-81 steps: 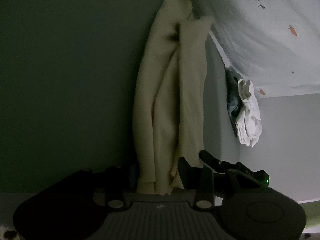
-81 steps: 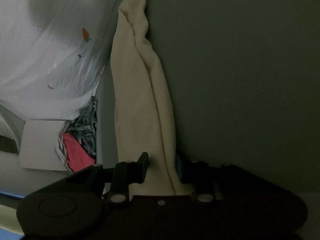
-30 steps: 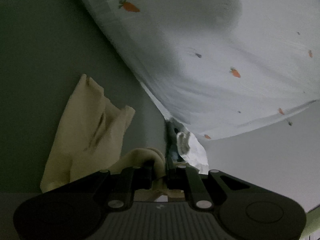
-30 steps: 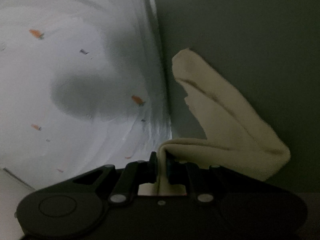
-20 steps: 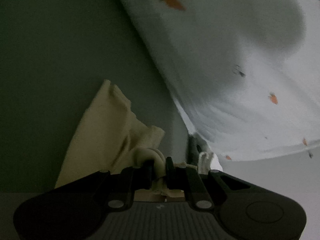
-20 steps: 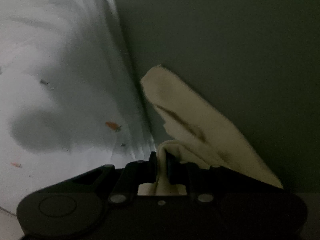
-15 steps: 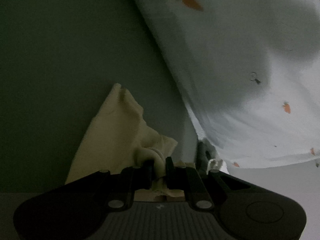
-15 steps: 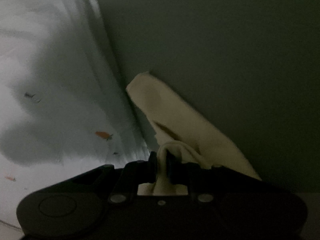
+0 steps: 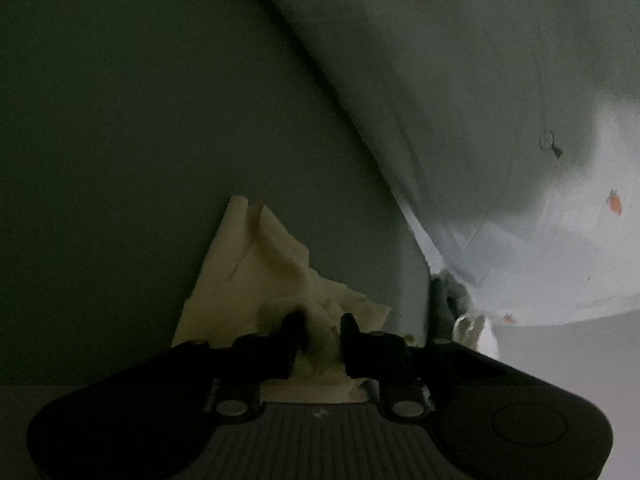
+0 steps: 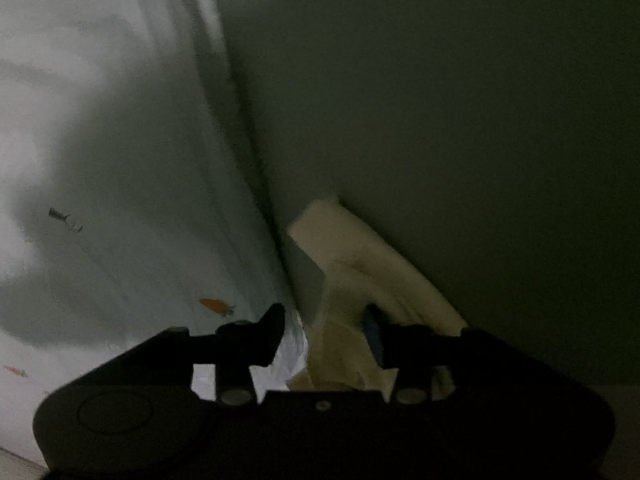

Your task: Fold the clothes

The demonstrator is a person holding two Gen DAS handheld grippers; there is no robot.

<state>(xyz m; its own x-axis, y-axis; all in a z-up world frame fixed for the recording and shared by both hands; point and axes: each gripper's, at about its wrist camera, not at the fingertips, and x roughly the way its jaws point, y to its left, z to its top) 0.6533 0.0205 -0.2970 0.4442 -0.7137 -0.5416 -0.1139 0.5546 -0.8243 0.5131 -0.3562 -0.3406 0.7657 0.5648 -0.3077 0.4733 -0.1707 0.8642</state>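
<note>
1. The left hand-held gripper (image 9: 320, 330) sits low in its view, its jaws opening with a bunched fold of the cream cloth (image 9: 256, 280) between them; the pads stand a little clear of the fabric.
2. The right hand-held gripper (image 10: 326, 322) is also opening, its jaws well apart, and the cream cloth (image 10: 360, 264) lies between them, nearer the right finger.
3. The cloth is pale cream and soft-looking, folded into a rough wedge with several layers and a ragged, crumpled edge at the near end. It lies on a dark grey-green surface (image 9: 120, 160), just beyond both grippers.
4. Beside the cloth runs the edge of a white sheet printed with small orange carrots (image 9: 500, 140), rumpled and crossed by a broad shadow; the right view shows it to the left of the cloth (image 10: 100, 160).
5. Farther along that edge, in the left view, lies a small heap of grey and white clothes (image 9: 468, 324), partly hidden by the gripper body.
6. The scene is dim and the far parts are blurred.
</note>
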